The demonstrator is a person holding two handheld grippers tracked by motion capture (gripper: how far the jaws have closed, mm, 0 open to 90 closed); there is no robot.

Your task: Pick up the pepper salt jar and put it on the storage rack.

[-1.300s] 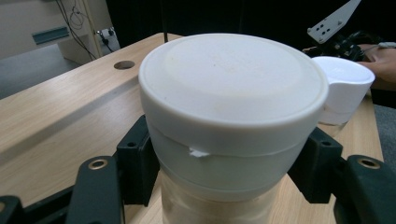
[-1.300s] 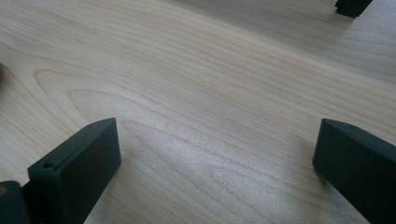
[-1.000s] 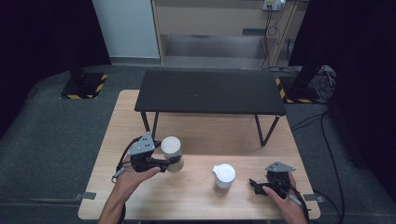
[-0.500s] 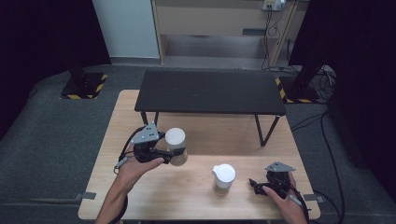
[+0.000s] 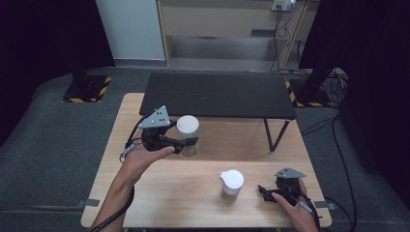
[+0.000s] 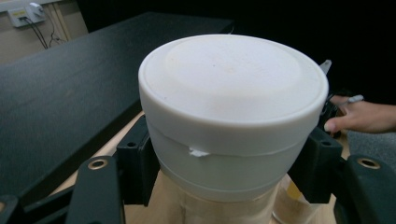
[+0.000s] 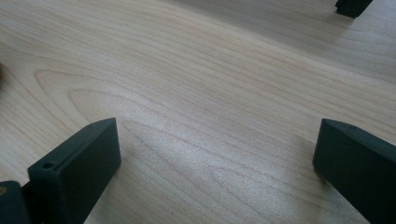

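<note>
Up close, the left gripper [image 5: 186, 143] clamps a white-lidded jar [image 5: 188, 137] held above the wooden table [image 5: 169, 193]; its base is cut off. Right gripper [image 5: 265, 192] rests wide open beside a second, spouted jar [image 5: 231, 184].

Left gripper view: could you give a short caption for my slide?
Left gripper clamps a white-lidded jar beside the black bench.

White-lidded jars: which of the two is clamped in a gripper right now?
The far-left jar, clamped below its lid by the left gripper. The other jar stands free on the table, beside the open right gripper.
</note>
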